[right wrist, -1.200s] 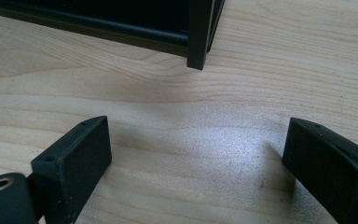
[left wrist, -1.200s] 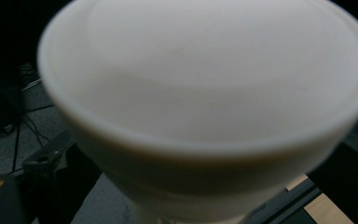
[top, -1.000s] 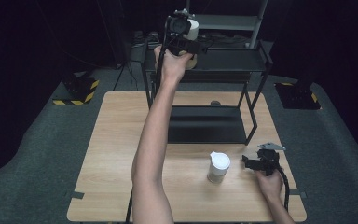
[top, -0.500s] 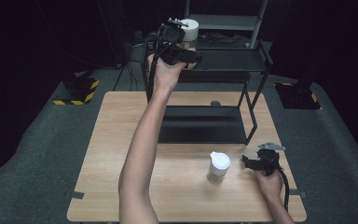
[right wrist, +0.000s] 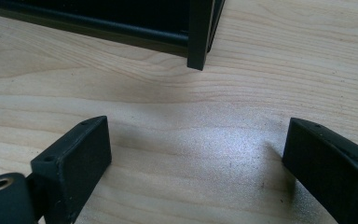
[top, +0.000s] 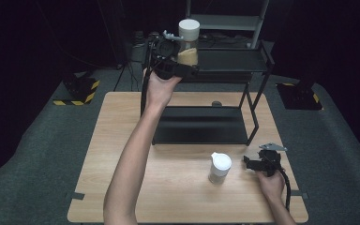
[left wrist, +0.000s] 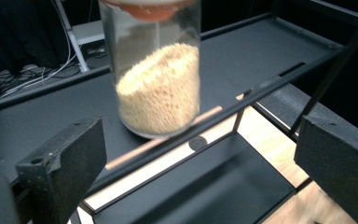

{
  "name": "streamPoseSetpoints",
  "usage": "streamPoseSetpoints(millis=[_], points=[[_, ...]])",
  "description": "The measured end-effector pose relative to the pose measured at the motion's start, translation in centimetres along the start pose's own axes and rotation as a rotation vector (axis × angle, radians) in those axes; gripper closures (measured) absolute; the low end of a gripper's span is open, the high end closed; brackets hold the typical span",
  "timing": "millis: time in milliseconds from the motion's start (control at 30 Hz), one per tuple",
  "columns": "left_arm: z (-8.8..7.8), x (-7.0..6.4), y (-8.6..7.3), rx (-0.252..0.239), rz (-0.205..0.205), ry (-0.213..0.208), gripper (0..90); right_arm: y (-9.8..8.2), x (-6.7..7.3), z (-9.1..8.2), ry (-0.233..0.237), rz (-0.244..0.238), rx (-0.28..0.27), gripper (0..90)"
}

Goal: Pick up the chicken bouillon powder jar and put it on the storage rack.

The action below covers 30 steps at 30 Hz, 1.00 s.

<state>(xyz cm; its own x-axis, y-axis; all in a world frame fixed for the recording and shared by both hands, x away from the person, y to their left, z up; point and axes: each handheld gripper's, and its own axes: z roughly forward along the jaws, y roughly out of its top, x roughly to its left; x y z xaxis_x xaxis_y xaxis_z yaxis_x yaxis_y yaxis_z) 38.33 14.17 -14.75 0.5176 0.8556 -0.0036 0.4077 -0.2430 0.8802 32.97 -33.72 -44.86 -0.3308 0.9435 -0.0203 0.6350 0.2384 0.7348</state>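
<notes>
Two white-lidded clear jars: one grain-filled jar (top: 188, 44) on the black metal rack's top shelf (top: 229, 61), one smaller jar (top: 220, 168) on the wooden tabletop (top: 122, 140). Left gripper (left wrist: 200, 154) jaws are spread wide just short of the grain jar, gripping nothing. Right gripper (right wrist: 198, 154) rests on the tabletop, jaws spread, empty.

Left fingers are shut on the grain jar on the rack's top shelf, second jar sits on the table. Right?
Not quite: the left gripper is open, its fingers apart from the grain jar on the top shelf, per the left gripper view. The second jar does sit on the table.

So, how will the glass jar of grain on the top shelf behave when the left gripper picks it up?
The glass jar looks smooth and hard, so it may slip between the open jaws of the left gripper and could break if dropped. About half full of grain, it is probably fairly heavy. Being tall and narrow, it may tip when pushed.
</notes>
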Motion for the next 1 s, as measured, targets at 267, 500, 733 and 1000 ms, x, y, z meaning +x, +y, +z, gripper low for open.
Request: streamPoseSetpoints(millis=[267, 500, 733, 1000], points=[[-0.4, 0.1, -1.9, -0.007, -0.002, -0.026, 2.4, 0.0, 0.0, 0.0, -0.001, 0.001, -0.001, 6.9], [-0.6, -0.3, -3.5, -0.004, 0.009, -0.044, 2.6, 0.0, 0.0, 0.0, -0.002, 0.001, 0.000, 6.9], [-0.4, -0.3, -5.0, 0.001, 0.012, -0.058, 2.8, 0.0, 0.0, 0.0, -0.002, -0.001, 0.001, 6.9], [-0.2, -0.3, -7.1, 0.010, 0.015, -0.062, 2.9, 0.0, 0.0, 0.0, -0.002, -0.001, 0.001, 6.9]])
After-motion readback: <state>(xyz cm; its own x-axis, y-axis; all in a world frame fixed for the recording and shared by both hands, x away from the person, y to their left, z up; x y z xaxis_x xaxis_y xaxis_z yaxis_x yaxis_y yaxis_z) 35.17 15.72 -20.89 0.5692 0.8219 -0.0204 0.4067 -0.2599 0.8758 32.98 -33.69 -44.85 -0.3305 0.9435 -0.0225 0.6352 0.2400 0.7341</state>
